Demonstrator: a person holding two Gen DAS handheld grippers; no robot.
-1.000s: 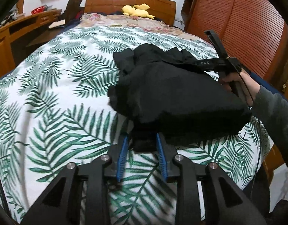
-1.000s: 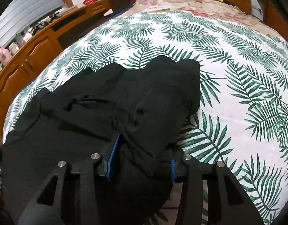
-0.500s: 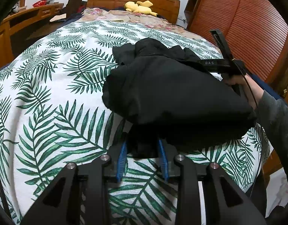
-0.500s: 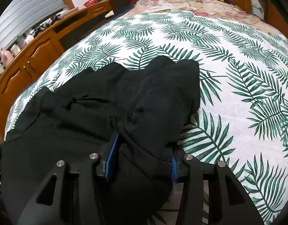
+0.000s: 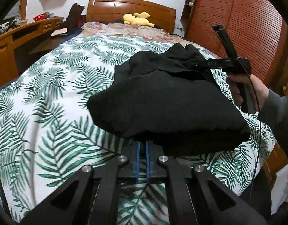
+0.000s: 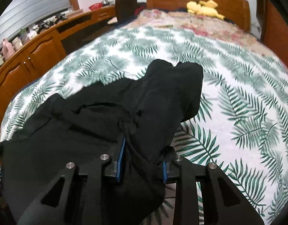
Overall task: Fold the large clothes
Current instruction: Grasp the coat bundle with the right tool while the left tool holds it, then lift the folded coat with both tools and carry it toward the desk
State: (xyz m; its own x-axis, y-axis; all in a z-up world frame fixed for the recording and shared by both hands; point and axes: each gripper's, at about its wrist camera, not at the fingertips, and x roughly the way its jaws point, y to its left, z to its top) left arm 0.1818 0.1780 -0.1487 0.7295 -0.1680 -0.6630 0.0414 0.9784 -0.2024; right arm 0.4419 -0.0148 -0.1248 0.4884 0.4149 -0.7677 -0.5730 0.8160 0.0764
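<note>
Left wrist view has the black garment (image 5: pixel 168 101) bunched up in a soft heap on the near right part of the bed (image 5: pixel 55 86), lifted a bit at the near edge. The left gripper (image 5: pixel 142 150) has just been closing, and its blue fingers (image 5: pixel 138 155) are now pressed nearly together with a thin bit of the garment's near hem pinched between them. Over on the right, a hand (image 5: pixel 245 88) in a grey sleeve holds the right gripper (image 5: pixel 198 65), whose front end is buried in the cloth.

From the right wrist view, the right gripper (image 6: pixel 143 161) has also just been closing, and a thick twisted bundle of the garment (image 6: pixel 99 123) runs between its fingers (image 6: pixel 122 159). They look snug against that bundle on both sides, so it reads as a grip, not just cloth lying in the gap.

Progress-wise, this looks like early days. Nothing is laid flat, there are no clean folds or square edges anywhere, just lumps and creases. Both grippers have a hold, so the pick-up part seems done. What's left is probably everything that matters: shaking or spreading it out on the leaf-print cover, then actually folding it. A yellow plush toy (image 5: pixel 137 18) sits far off by the headboard, well clear.
</note>
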